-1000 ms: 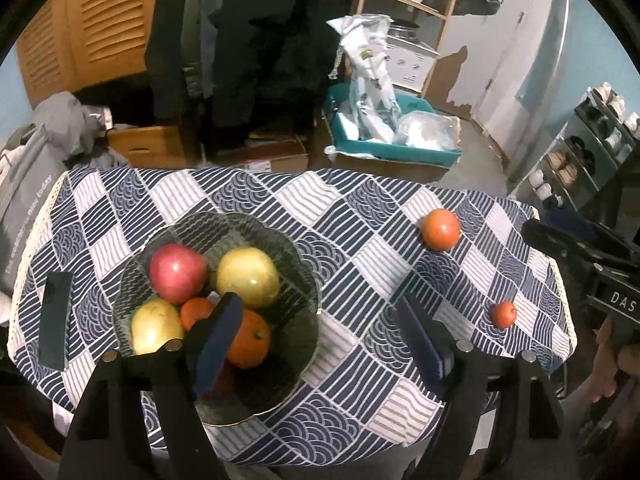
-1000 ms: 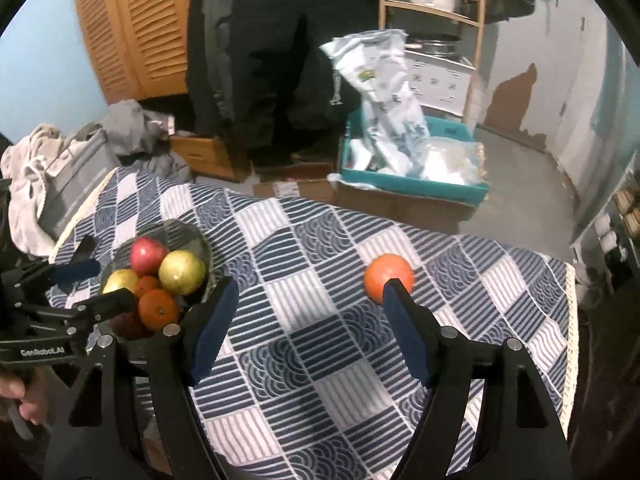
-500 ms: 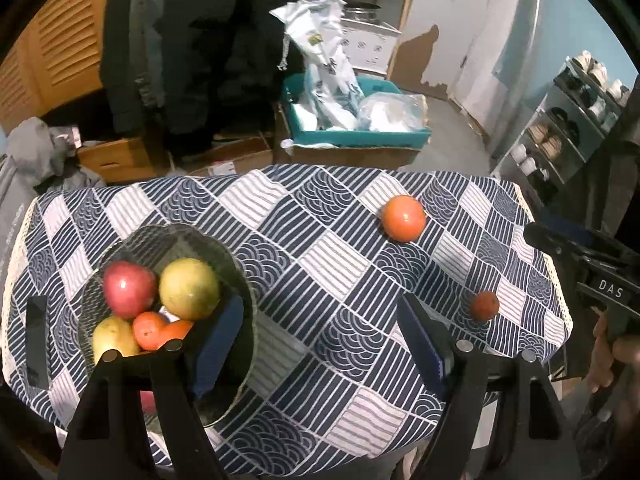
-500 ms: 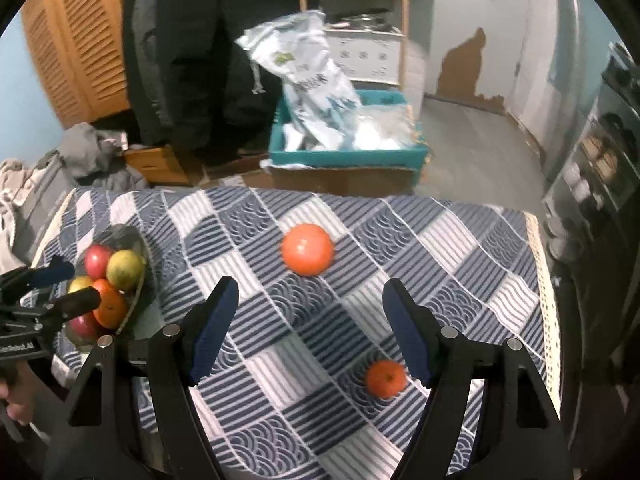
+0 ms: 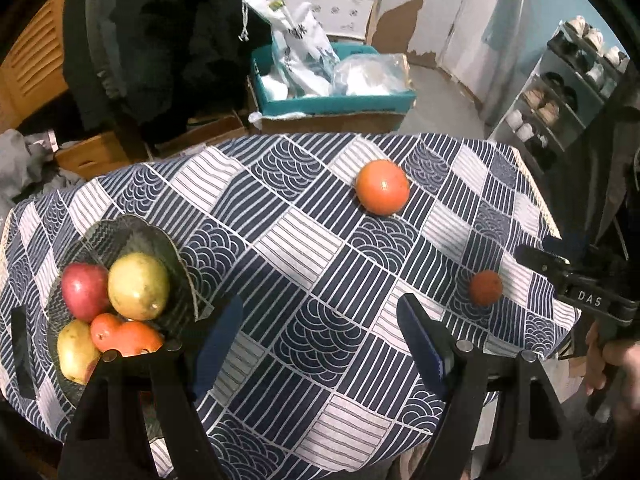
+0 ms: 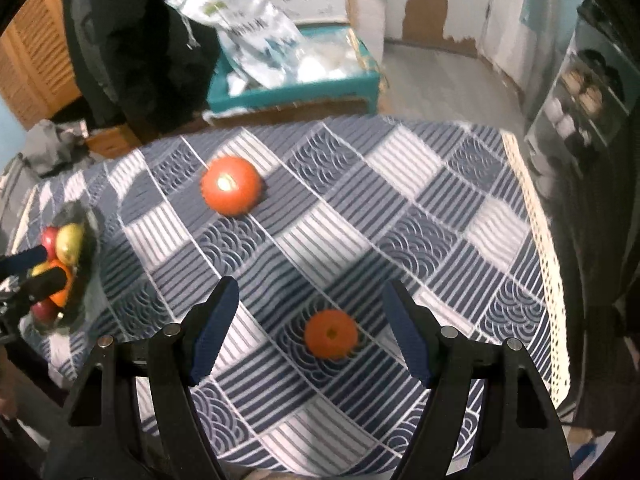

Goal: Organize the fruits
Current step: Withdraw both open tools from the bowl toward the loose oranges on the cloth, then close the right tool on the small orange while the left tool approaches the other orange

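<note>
A dark glass bowl (image 5: 168,252) (image 6: 90,236) holds several fruits: a red apple (image 5: 84,290), a yellow-green one (image 5: 138,284) and oranges. A large orange fruit (image 5: 382,187) (image 6: 231,191) lies loose on the blue patterned cloth (image 5: 304,248). A small orange (image 5: 485,287) (image 6: 331,334) lies nearer the right edge. My left gripper (image 5: 320,336) is open over bare cloth beside the bowl. My right gripper (image 6: 310,328) is open above the small orange, which shows between its fingers without touching them. The right gripper also appears at the right (image 5: 560,264).
The cloth's lace edge (image 6: 540,240) marks the table's right side. Behind the table stand a teal box with white bags (image 5: 332,92), dark hanging coats (image 5: 152,40) and a shoe rack (image 5: 560,88). A hand (image 5: 616,360) grips the right tool's handle.
Both grippers moved right across the table and lower. The bowl slid to the left of both views. The small orange came in between the right gripper's fingers.
</note>
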`<state>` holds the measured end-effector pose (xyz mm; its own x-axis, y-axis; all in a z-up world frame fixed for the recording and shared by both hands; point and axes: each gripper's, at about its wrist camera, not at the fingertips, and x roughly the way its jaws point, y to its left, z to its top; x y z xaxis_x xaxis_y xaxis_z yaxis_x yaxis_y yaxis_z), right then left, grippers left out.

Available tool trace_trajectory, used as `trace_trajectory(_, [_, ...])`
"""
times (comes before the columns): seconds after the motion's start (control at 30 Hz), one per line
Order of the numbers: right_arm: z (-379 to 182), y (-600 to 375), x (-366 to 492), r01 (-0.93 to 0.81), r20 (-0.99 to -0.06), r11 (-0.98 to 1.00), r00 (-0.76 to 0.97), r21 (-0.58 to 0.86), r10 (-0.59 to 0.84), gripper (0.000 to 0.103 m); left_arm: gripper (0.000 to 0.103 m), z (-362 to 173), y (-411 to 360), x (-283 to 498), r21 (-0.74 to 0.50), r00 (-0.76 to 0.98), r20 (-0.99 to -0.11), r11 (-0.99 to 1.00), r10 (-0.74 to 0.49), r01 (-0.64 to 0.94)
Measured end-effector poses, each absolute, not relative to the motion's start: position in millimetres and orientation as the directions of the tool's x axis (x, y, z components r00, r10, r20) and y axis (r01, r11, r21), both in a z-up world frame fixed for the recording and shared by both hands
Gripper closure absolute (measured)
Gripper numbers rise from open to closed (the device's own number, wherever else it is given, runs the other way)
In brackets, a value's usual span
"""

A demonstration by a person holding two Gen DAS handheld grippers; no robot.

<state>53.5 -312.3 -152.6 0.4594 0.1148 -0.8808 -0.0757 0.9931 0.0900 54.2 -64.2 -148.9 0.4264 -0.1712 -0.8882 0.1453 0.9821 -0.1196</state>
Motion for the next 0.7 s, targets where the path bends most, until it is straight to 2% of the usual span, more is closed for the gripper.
trace_trajectory(0.53, [-224, -324, 56, -0.038, -0.947, 0.991, 0.294, 0.126, 0.132, 0.028, 0.022, -198, -79, 63, -0.095, 0.332, -0.933, 0.985, -0.139, 0.143])
trace_trajectory(0.7, [-231, -320, 57, -0.052, -0.95, 0.991, 0.281, 0.124, 0.134, 0.036, 0.022, -202, -79, 64, -0.098, 0.322, -0.936, 0.985, -0.139, 0.14])
